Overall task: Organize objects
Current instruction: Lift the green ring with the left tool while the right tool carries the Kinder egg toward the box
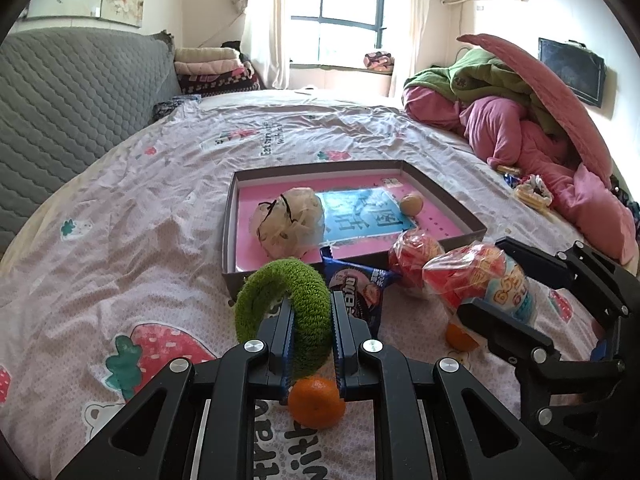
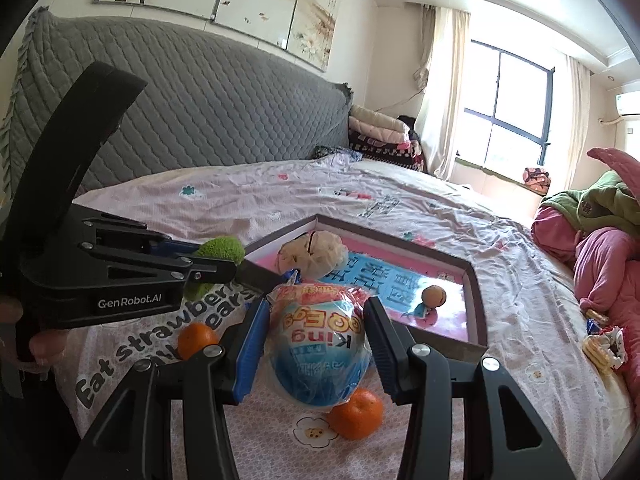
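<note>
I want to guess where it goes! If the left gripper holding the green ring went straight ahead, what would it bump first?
Probably the near wall of the box, though depth is hard to judge.

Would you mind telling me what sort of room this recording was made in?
Most likely a bedroom in a home: the work surface is a bed with a strawberry-print sheet, backed by a quilted grey headboard, with folded blankets stacked near the window.

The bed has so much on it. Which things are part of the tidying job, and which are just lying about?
Part of the job:
green ring, in the left hand-held gripper
wrapped egg, in the right hand-held gripper
box
oranges
snack packet

Lying about:
pink quilt
folded blankets
</note>
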The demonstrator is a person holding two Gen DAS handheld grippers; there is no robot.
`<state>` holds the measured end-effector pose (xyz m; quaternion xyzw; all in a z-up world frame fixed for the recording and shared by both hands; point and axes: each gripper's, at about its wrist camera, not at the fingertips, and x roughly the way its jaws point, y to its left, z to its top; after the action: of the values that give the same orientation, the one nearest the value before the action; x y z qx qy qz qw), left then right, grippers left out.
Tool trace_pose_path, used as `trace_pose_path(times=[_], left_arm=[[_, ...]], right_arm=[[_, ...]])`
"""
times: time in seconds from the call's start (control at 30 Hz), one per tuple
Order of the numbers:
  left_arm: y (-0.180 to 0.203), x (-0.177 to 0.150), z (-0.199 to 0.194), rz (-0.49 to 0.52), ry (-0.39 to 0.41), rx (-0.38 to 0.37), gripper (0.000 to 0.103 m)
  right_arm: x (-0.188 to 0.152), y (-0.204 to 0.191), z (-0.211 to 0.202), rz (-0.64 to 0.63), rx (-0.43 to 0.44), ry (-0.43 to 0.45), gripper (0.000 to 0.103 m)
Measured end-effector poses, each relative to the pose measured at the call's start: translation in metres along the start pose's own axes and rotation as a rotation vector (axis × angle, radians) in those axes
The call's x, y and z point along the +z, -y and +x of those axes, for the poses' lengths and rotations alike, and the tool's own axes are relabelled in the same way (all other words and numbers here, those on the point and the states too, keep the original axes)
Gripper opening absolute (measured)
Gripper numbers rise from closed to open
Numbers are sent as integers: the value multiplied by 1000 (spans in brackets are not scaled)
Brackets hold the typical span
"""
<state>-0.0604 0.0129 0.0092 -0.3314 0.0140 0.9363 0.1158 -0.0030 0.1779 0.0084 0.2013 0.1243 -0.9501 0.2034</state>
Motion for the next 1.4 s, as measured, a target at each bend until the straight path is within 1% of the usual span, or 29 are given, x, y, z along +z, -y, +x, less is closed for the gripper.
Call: trace_pose_path(times=[0.13,0.3,0.6,0.8,1.03,1.4], left_arm=[[1,2,-2,-8,3,3,16],[2,5,-3,-21,0,-3,16],[3,20,-6,-27,37,-8,16],[6,33,-4,-18,59,-13,16],[0,46,8,-17,59,-16,16],[-9,66,24,-18,63,-32,16]], right_arm=[[4,3,-6,4,-18,32,49],[7,8,-9,15,-35,45,49],[13,21,-14,27,-68,76,49],[17,28,-11,31,-87,72,49],[20,37,-6,37,-112,64,49],[36,55,12,23,-154,62,49]])
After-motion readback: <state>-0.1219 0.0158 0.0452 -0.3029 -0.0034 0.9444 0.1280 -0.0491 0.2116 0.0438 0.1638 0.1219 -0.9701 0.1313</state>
